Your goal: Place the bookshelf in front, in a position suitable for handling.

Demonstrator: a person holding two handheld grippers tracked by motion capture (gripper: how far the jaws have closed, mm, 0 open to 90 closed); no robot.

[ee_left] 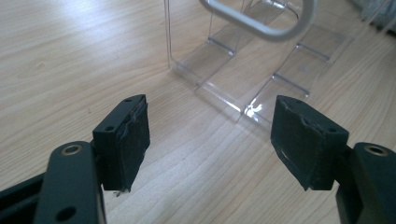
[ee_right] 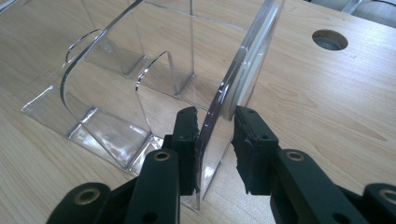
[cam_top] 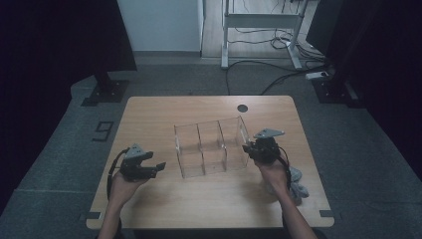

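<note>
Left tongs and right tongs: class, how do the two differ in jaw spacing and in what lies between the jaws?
The left tongs stand wide open over bare table, short of the clear organizer. The right tongs are nearly closed around the organizer's end wall, one pad touching it, a small gap at the other. Both have black padded jaws.

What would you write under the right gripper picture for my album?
The right gripper straddles the end wall of a clear plastic organizer on a wooden table.

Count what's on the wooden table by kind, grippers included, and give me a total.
Clear acrylic three-compartment organiser: 1
Black two-jaw grippers: 2 (left gripper, right gripper)
Grey cloth-like bundle by the right forearm, too dim to identify: 1
Total: 4
</note>
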